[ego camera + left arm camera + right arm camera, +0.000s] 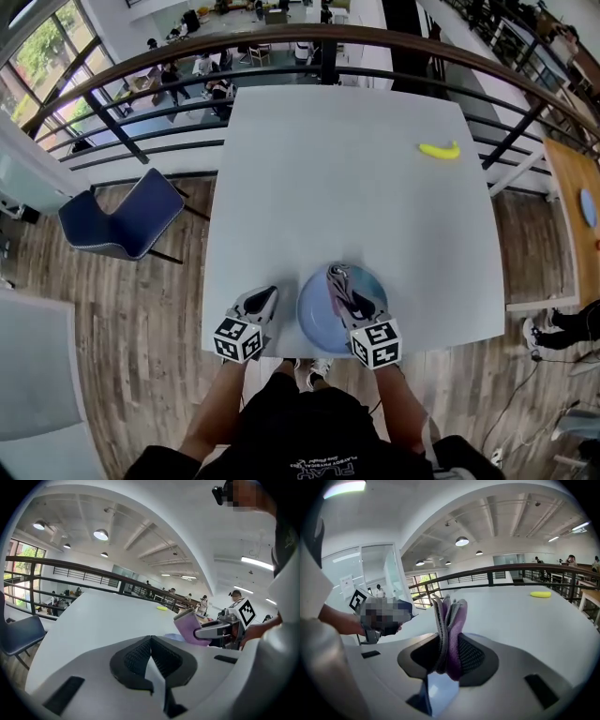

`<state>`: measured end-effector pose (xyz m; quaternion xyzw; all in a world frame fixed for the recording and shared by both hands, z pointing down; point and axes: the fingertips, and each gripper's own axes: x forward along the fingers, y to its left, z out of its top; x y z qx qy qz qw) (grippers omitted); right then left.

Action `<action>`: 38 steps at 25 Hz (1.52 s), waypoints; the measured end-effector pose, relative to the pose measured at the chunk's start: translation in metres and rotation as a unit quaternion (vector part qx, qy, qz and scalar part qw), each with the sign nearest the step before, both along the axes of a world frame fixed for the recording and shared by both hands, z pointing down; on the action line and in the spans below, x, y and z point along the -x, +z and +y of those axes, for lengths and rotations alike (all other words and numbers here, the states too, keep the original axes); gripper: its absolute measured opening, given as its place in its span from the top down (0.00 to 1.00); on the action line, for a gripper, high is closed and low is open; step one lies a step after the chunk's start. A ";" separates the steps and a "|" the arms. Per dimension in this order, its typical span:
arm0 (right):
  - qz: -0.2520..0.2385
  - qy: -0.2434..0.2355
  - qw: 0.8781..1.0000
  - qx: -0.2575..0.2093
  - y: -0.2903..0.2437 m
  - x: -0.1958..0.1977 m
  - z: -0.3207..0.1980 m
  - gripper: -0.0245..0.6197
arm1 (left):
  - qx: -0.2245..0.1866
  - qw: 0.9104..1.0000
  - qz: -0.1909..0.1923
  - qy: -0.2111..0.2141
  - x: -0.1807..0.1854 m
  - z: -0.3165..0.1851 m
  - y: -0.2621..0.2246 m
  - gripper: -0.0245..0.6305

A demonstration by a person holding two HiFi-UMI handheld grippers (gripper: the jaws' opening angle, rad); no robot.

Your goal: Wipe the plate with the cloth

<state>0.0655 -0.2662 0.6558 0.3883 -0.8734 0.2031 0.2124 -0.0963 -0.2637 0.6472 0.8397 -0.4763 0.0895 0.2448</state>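
Cloth (451,613): folded, fuzzy purple-grey fabric, over the plate.
Plate (317,330): round, smooth, pale blue, at the table (347,187)'s near edge.
Right gripper (449,648): textured black pads clamped on cloth.
Left gripper (150,641): jaws together, empty, beside plate.

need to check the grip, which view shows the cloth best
The right gripper view: the cloth fills the middle, folded and clamped in the jaws of the right tool. The head view shows it small from above, over the plate. The left gripper view shows only its purple side.
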 end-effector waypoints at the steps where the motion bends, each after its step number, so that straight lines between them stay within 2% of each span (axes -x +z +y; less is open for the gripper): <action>1: 0.003 -0.002 1.000 0.007 0.005 0.002 0.003 0.78 | 0.006 1.000 0.000 0.002 0.000 0.002 0.005 0.94; 10: 0.056 -0.023 0.996 0.068 0.049 0.018 0.015 0.78 | 0.030 0.999 -0.001 0.014 -0.005 0.005 0.031 0.94; 19: 0.100 -0.037 0.986 0.126 0.075 0.028 0.021 0.78 | 0.018 0.999 -0.003 0.030 -0.013 -0.001 0.022 0.94; 29: 0.100 -0.033 0.983 0.153 0.082 0.034 0.011 0.78 | 0.018 0.999 0.004 0.044 -0.021 -0.004 0.017 0.94; 38: 0.102 0.003 0.982 0.161 0.083 0.004 -0.006 0.78 | 0.018 0.999 0.002 0.049 -0.025 -0.008 0.016 0.94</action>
